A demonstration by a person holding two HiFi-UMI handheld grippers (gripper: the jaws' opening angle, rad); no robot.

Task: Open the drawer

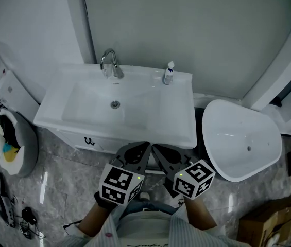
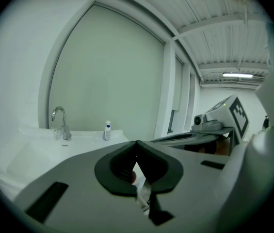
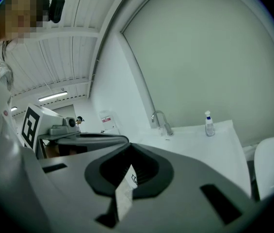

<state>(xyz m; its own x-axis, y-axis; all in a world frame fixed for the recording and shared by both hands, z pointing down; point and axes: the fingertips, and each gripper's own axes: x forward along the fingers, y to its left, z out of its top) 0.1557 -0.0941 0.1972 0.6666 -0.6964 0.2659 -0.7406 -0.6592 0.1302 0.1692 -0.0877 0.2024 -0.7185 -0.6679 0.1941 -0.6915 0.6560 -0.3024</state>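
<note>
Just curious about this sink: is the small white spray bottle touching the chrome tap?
Apart. The head view shows bare white sink top between the small white spray bottle and the chrome tap.

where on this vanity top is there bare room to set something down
The widest bare patch is the flat counter right of the basin, in front of the small bottle. The strip left of the basin is narrow. The back ledge around the faucet is the crowded part.

left tool [image 2: 137, 144] jaws together; beyond, faucet [image 2: 60, 123] and small bottle [image 2: 107, 130] on white sink [image 2: 30, 155] (marker cube [image 2: 237, 114] at right).
</note>
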